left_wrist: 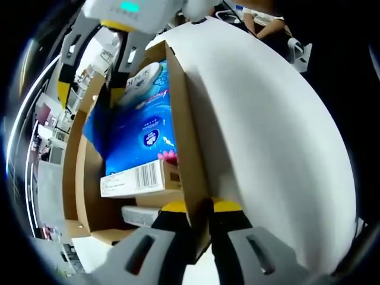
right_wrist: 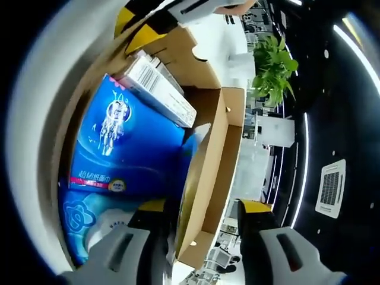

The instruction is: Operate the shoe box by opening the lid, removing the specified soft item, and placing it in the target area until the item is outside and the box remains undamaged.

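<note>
The shoe box [left_wrist: 190, 154] is lying open, its blue tissue pack [left_wrist: 142, 130] running lengthwise inside; left gripper [left_wrist: 199, 217] is pinching the lid's hinge wall, right gripper [right_wrist: 202, 214] is straddling the opposite wall, spread.

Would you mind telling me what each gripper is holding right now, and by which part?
The left gripper clamps the brown cardboard shoe box by its side-wall edge. The right gripper straddles the opposite wall edge, jaws not visibly closed.
</note>
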